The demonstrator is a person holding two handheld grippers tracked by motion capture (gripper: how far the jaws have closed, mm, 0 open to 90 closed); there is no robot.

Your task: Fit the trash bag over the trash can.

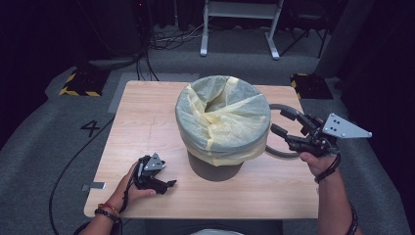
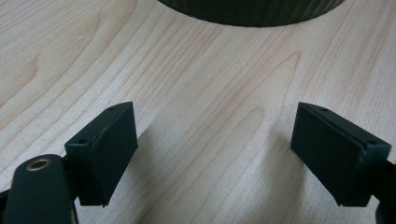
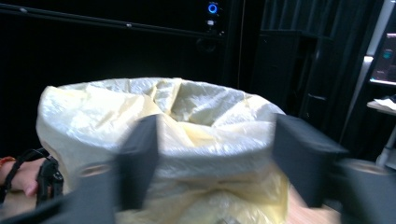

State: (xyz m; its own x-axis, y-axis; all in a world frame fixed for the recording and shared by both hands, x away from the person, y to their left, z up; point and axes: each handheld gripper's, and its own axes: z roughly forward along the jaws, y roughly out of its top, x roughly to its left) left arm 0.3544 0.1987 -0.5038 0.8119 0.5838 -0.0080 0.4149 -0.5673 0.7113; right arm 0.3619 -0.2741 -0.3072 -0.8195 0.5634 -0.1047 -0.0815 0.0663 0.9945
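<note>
High view: bin (image 1: 215,166) at table (image 1: 147,122) centre, lined with thin, soft, tear-prone yellow bag (image 1: 222,115), best pinched at its folded rim; right gripper (image 1: 282,123) beside that rim, jaws partly spread, seemingly empty (blurred); left gripper (image 1: 166,186) rests nearby, spread, empty.

From my remote station, the one legible mark I can make out is a black numeral "4" (image 1: 91,128) on the grey floor (image 1: 44,147) to the left of the table (image 1: 147,122), seen from the high view. Yellow-and-black hazard stripes (image 1: 78,85) mark a floor plate beyond it. I can read no lettering, label or brand anywhere else in my views.
</note>
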